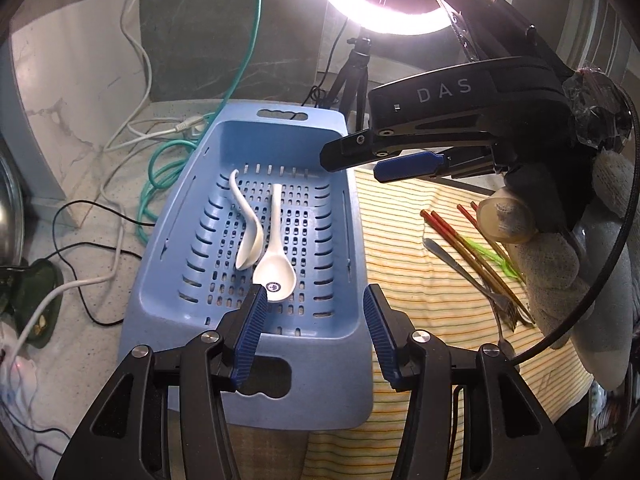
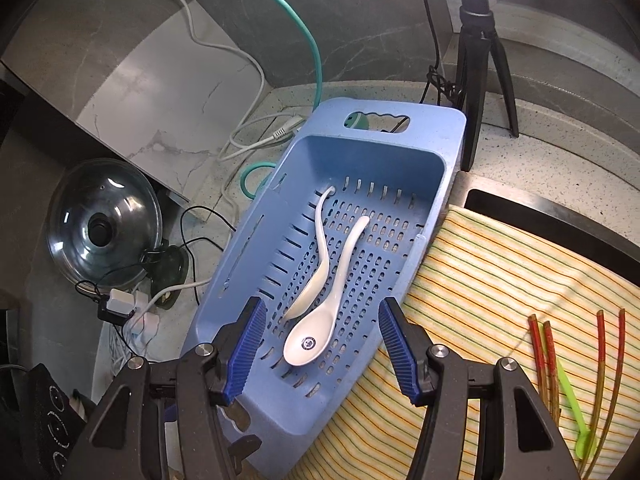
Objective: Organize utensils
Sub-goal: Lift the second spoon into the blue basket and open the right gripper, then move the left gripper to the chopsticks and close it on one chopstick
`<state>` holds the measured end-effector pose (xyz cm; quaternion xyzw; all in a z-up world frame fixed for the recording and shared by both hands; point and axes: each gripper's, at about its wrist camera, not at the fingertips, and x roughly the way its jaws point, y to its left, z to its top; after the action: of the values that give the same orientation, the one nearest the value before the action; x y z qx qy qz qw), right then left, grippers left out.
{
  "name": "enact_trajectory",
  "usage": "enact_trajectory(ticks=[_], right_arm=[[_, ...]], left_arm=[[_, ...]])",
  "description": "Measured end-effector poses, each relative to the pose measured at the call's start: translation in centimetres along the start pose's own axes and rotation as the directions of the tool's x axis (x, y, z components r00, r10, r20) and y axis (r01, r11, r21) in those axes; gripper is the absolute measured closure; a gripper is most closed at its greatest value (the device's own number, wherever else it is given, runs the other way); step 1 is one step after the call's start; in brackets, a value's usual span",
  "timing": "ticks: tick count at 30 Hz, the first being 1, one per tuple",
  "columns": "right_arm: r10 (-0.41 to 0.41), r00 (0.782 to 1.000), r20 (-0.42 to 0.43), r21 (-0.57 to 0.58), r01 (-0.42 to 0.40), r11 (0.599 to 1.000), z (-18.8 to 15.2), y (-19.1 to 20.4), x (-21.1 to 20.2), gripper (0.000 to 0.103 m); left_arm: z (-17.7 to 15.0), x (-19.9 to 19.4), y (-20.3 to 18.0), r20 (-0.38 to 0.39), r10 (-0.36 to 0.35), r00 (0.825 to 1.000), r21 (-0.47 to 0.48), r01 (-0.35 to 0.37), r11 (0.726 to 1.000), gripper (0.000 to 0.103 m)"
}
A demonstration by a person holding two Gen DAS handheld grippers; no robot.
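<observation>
A blue slotted basket (image 1: 192, 248) (image 2: 256, 248) holds two white ceramic spoons (image 1: 272, 256) (image 2: 316, 320). On the striped cloth (image 1: 416, 280) (image 2: 480, 280) to its right lie red-tipped chopsticks (image 1: 464, 248) (image 2: 604, 360), a green plastic spoon (image 1: 496, 258) (image 2: 576, 408) and metal forks (image 1: 460, 266). My left gripper (image 1: 316, 308) is open and empty above the basket's near end. My right gripper (image 2: 322, 320) is open and empty over the spoons; in the left wrist view it (image 1: 352, 164) hovers above the basket's far right rim.
A ring light (image 1: 384, 0) on a black tripod (image 2: 480, 60) stands behind the basket. White, teal and black cables (image 1: 160, 152) (image 2: 248, 140) lie on the counter to the left. A glass pot lid (image 2: 104, 228) and power plugs (image 2: 120, 304) sit further left.
</observation>
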<state>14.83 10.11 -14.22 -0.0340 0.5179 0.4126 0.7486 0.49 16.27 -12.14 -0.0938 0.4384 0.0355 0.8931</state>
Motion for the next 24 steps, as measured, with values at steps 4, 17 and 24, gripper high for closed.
enact_trajectory(ticks=[4, 17, 24], right_arm=[[-0.001, 1.0, 0.015, -0.011, 0.001, 1.0, -0.6, -0.6, -1.6, 0.048], [-0.006, 0.992, 0.127, -0.008, 0.007, 1.0, -3.7, -7.0, -10.4, 0.048], [-0.036, 0.988, 0.152, 0.033, 0.031, 0.999, -6.3, -13.4, -14.8, 0.048]], left_arm=[[0.1, -0.9, -1.2, 0.015, 0.008, 1.0, 0.006, -0.009, 1.0, 0.054], [-0.9, -2.7, -6.3, 0.033, 0.019, 0.999, 0.001, -0.019, 1.0, 0.054], [-2.7, -1.6, -10.0, -0.007, -0.014, 1.0, -0.01, 0.014, 1.0, 0.054]])
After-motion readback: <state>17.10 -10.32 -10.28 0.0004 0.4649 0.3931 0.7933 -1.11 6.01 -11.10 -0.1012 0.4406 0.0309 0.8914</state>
